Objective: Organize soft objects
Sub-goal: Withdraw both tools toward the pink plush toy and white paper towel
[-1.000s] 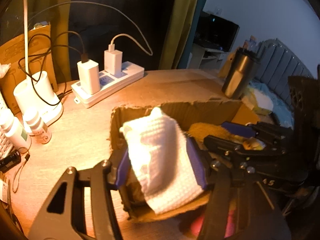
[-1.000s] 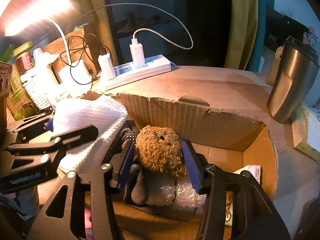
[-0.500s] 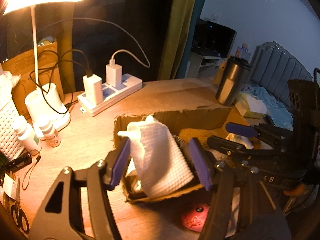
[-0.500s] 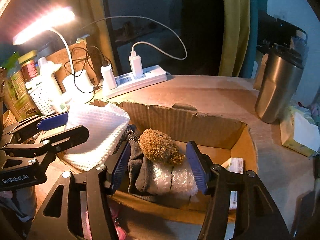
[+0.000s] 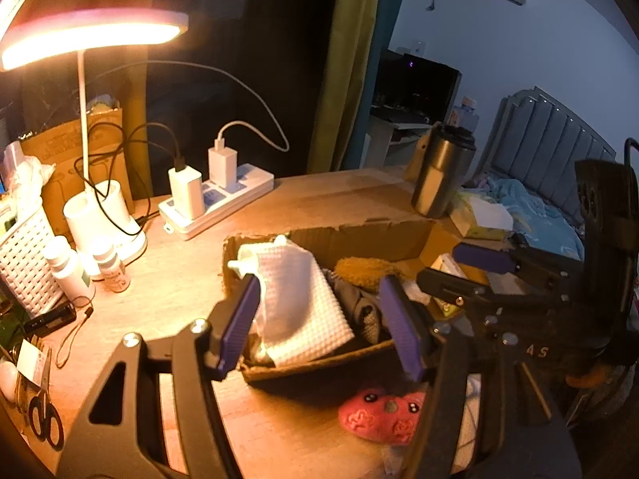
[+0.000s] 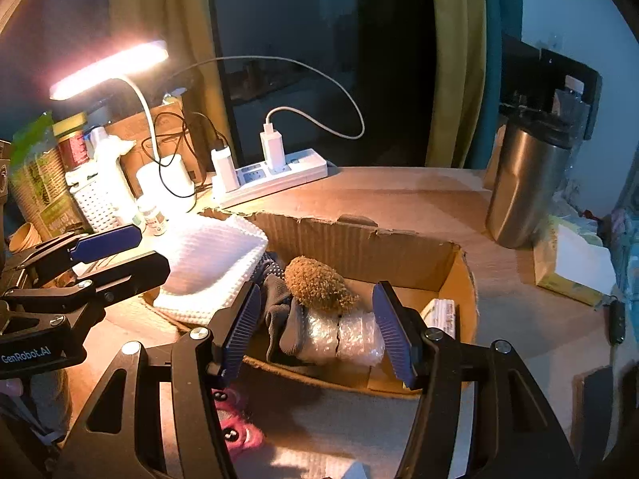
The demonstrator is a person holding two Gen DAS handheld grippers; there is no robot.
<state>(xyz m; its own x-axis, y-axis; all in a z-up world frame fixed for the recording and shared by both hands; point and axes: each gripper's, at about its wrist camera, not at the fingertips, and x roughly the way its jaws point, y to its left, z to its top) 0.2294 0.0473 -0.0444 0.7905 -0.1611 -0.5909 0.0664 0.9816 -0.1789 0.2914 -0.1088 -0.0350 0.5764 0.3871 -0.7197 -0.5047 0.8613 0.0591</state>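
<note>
An open cardboard box sits on the desk. A white waffle cloth is draped over its left corner. Inside lie a brown fuzzy plush, a grey dotted glove and a bubble-wrap roll. A pink plush lies on the desk in front of the box. My left gripper is open and empty, above the box's near edge. My right gripper is open and empty, drawn back above the box.
A lit desk lamp, a power strip with chargers and small bottles stand at the back left. A white basket and scissors are at the left edge. A steel tumbler and a tissue pack are on the right.
Both grippers have opened, let go of the white cloth and the brown plush, and pulled back and up from the box. The cloth and plush now rest in the box.
</note>
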